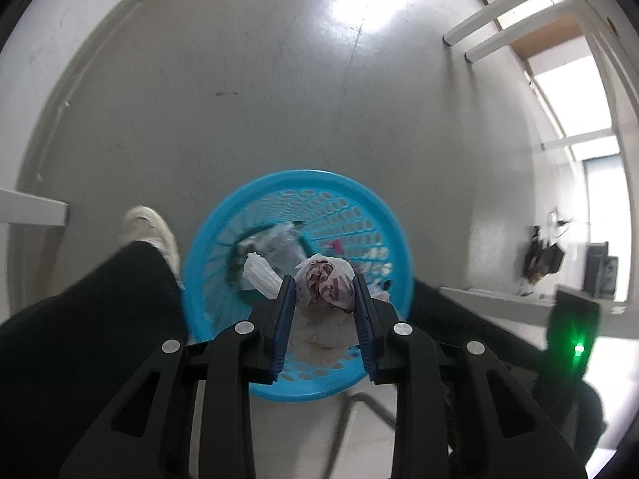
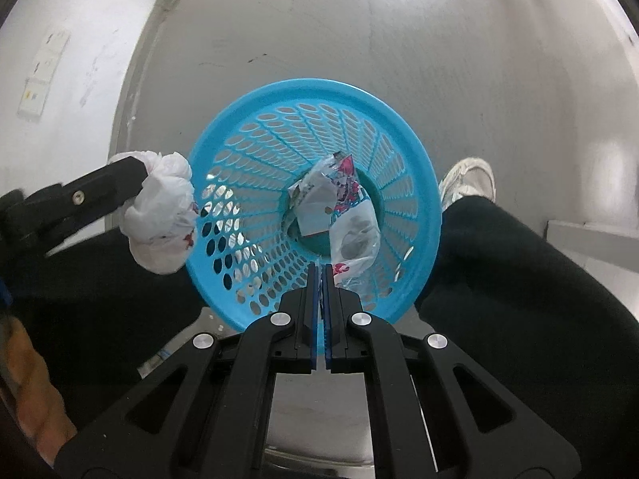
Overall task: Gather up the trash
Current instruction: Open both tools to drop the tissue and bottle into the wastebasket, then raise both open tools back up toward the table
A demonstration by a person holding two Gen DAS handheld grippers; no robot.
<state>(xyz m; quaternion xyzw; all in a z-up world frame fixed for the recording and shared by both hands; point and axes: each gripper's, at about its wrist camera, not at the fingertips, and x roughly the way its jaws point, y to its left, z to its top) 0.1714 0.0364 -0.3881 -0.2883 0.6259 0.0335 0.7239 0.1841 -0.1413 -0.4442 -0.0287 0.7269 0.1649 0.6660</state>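
Wad Held Over the Basket Rim

While a crumpled plastic bag is clamped in the left tongs above the blue basket, its near rim is pinched by the closed right tongs. If released off-centre, the wad could be dropped outside the rim. No legible writing is seen.

Floor: pale grey, smooth, glossy, with a bright glare patch at the far side and a few dark scuffs. A blue perforated basket is seen from above against it; whether it rests on the floor cannot be told. One white shoe stands on the floor just beside the basket.
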